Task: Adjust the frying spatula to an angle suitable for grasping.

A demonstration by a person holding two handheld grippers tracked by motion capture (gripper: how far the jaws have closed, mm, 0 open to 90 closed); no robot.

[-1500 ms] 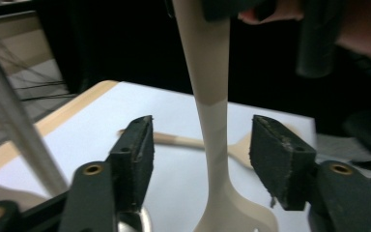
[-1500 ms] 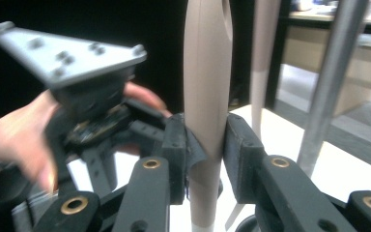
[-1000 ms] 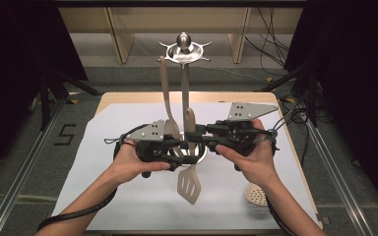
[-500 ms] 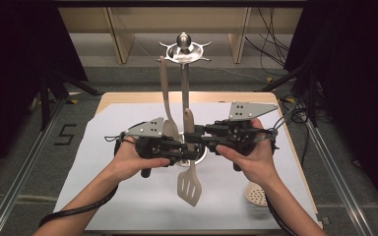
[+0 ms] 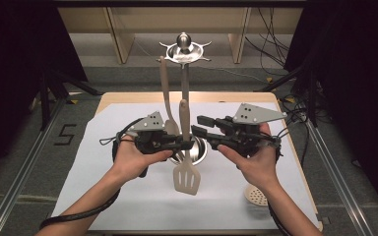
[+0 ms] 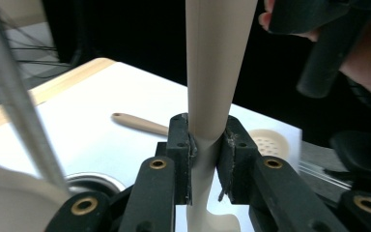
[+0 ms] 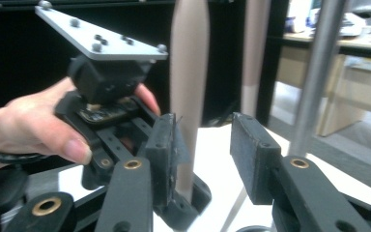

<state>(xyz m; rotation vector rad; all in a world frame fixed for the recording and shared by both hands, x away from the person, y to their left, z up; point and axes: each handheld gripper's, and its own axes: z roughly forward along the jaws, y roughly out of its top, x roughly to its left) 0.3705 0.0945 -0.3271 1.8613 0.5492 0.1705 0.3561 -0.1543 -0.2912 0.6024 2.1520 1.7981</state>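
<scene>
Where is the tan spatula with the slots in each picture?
High view: the tan slotted plastic spatula hangs upright at the centre, head down, in the left gripper.
Left gripper view: its handle rises between the clamped jaws.
Right gripper view: its handle stands beyond the open right gripper.
Shared landmark: the metal rack pole.

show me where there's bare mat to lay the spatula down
Free: the white mat left of the spatula, by the left forearm, and the strip behind the right gripper. Crowded: the centre around the rack base; the slotted disc takes the near right corner.
</scene>
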